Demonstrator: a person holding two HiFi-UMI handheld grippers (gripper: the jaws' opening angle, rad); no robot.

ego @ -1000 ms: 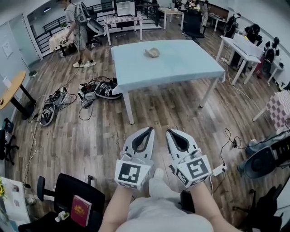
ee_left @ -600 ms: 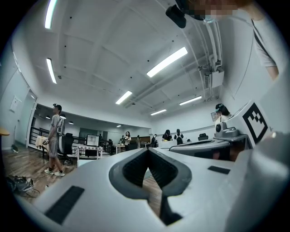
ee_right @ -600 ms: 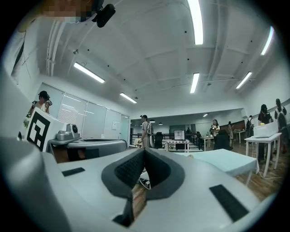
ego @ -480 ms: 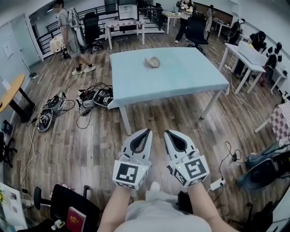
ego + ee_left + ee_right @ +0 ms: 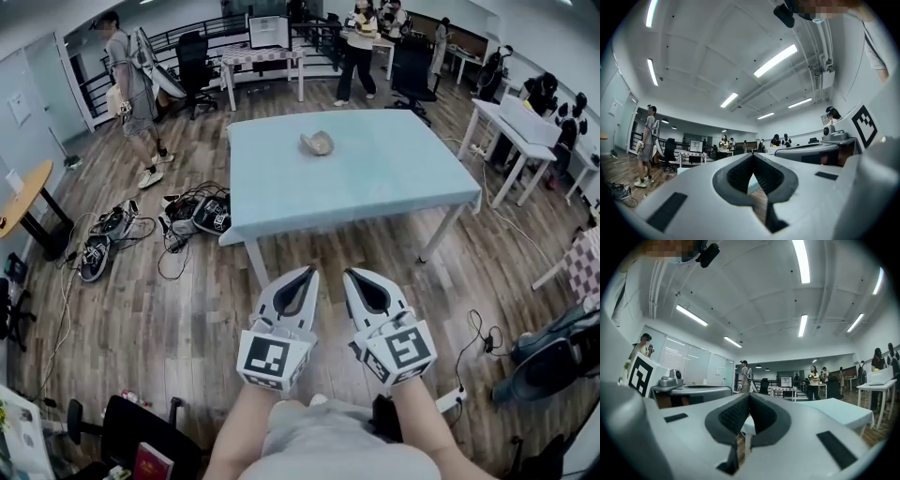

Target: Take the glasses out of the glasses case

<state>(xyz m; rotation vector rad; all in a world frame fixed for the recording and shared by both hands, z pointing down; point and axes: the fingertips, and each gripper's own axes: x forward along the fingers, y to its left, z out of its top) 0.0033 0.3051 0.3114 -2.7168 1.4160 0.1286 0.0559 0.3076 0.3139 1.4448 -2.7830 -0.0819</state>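
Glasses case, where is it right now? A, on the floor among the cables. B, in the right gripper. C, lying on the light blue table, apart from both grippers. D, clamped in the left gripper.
C: the glasses case lies on the light blue table, well ahead of the left gripper and the right gripper, whose jaws are both shut on nothing.

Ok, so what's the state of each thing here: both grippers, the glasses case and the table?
left gripper: fingers shut, nothing between them, short of the table
right gripper: fingers shut, empty, beside the left one
glasses case: lying on the table, untouched, too far off to tell open or closed
table: standing, with the case on its top
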